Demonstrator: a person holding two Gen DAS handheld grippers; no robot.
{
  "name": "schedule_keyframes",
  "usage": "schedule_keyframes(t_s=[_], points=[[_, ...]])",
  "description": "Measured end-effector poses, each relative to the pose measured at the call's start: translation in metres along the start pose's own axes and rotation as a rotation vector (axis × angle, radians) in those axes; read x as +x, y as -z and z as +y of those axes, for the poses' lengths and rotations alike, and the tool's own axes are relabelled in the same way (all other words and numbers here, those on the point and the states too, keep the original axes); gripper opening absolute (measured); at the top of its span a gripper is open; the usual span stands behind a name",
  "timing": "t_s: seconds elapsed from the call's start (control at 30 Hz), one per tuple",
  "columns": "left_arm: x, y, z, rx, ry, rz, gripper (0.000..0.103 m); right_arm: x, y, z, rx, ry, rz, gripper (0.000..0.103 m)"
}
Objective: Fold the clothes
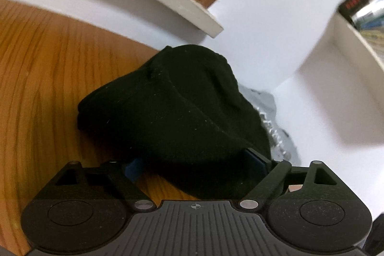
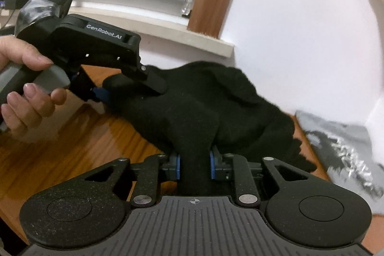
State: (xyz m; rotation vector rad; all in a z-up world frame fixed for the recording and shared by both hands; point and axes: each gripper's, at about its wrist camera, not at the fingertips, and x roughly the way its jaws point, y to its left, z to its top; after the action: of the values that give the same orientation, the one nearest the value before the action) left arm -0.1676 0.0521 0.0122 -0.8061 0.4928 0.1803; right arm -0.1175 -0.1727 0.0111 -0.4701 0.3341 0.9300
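Covering left gripper [image 1: 195, 160], apparently: black garment [image 1: 175, 109].

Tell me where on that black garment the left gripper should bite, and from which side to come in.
Grip the near edge of the black garment, coming in low from the near side along the wooden table. There the cloth spills toward the left gripper and drapes between its wide-spread jaws, while farther back it humps into a thick mound. The right gripper already pinches a bunched fold, so probably keep apart from it.
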Motion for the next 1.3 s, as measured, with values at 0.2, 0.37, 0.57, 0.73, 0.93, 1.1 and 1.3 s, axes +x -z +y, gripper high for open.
schedule_keyframes(t_s=[0.2, 0.37, 0.57, 0.73, 0.93, 1.1, 1.3], points=[[0.002, 0.007, -0.005, 0.090, -0.010, -0.016, 0.091, 0.003, 0.004, 0.001, 0.015, -0.009, 0.005, 0.024], [0.002, 0.009, -0.006, 0.106, -0.007, -0.020, 0.092, 0.005, 0.007, 0.002, 0.021, -0.009, 0.002, 0.025], [0.004, 0.009, -0.007, 0.120, -0.007, -0.022, 0.092, 0.007, 0.009, 0.003, 0.028, -0.010, -0.001, 0.027], [0.004, 0.009, -0.007, 0.133, -0.007, -0.022, 0.093, 0.008, 0.012, 0.005, 0.029, -0.001, -0.002, 0.030], [0.004, 0.012, -0.008, 0.157, -0.010, -0.026, 0.094, 0.009, 0.017, 0.006, 0.040, 0.009, -0.011, 0.033], [0.004, 0.012, -0.008, 0.162, -0.010, -0.027, 0.094, 0.009, 0.017, 0.009, 0.039, 0.012, -0.012, 0.036], [0.005, 0.013, -0.008, 0.166, -0.010, -0.028, 0.095, 0.009, 0.018, 0.010, 0.040, 0.011, -0.015, 0.037]])
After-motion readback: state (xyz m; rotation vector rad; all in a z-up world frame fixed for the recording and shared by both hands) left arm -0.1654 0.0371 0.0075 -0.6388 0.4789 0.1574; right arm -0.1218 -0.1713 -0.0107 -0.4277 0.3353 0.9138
